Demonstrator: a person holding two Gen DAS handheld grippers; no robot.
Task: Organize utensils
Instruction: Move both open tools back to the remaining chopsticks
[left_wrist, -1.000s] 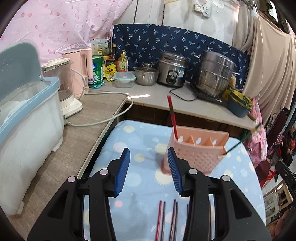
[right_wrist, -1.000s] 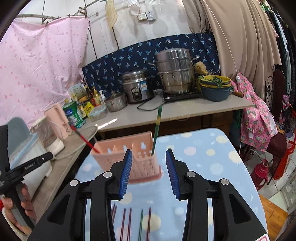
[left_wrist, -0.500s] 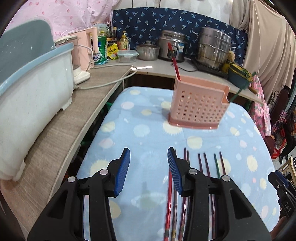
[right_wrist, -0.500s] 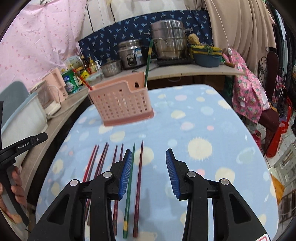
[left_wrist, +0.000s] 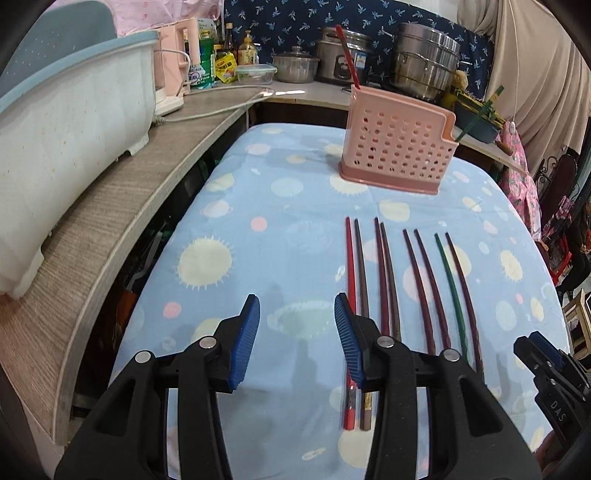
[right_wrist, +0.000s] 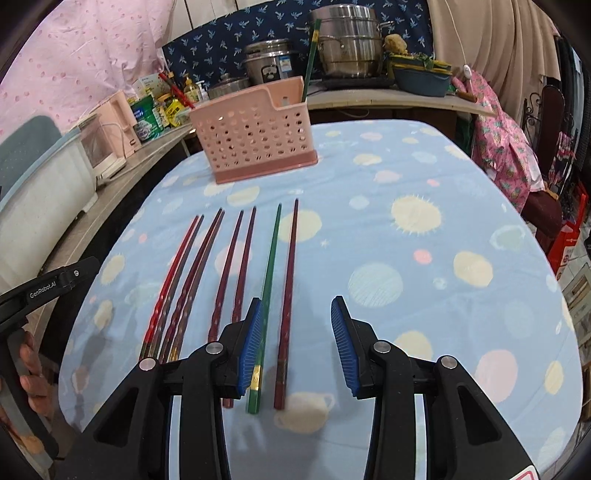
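A pink perforated utensil holder (left_wrist: 397, 147) (right_wrist: 258, 136) stands at the far end of the blue spotted tablecloth (left_wrist: 258, 192). A red chopstick (left_wrist: 347, 55) and a green chopstick (right_wrist: 310, 62) stick up out of it. Several chopsticks lie side by side on the cloth, among them a bright red one (left_wrist: 349, 266) at the left and a green one (right_wrist: 269, 266) near the right. My left gripper (left_wrist: 296, 306) hovers open and empty, its right finger over the bright red one. My right gripper (right_wrist: 296, 306) is open above the rightmost dark red chopstick (right_wrist: 290, 266).
A grey counter (left_wrist: 122, 206) runs along the left with a white and blue tub (left_wrist: 66, 122) and a pink kettle (left_wrist: 177, 55). Pots (left_wrist: 424, 62) and a rice cooker line the back counter. A hand (right_wrist: 29, 365) holds the left gripper's grip.
Both grippers have come down and tilted toward the table. The holder, close in front a second ago, now stands far off, and the row of chopsticks lies right under the fingers. Jaw openings are unchanged.
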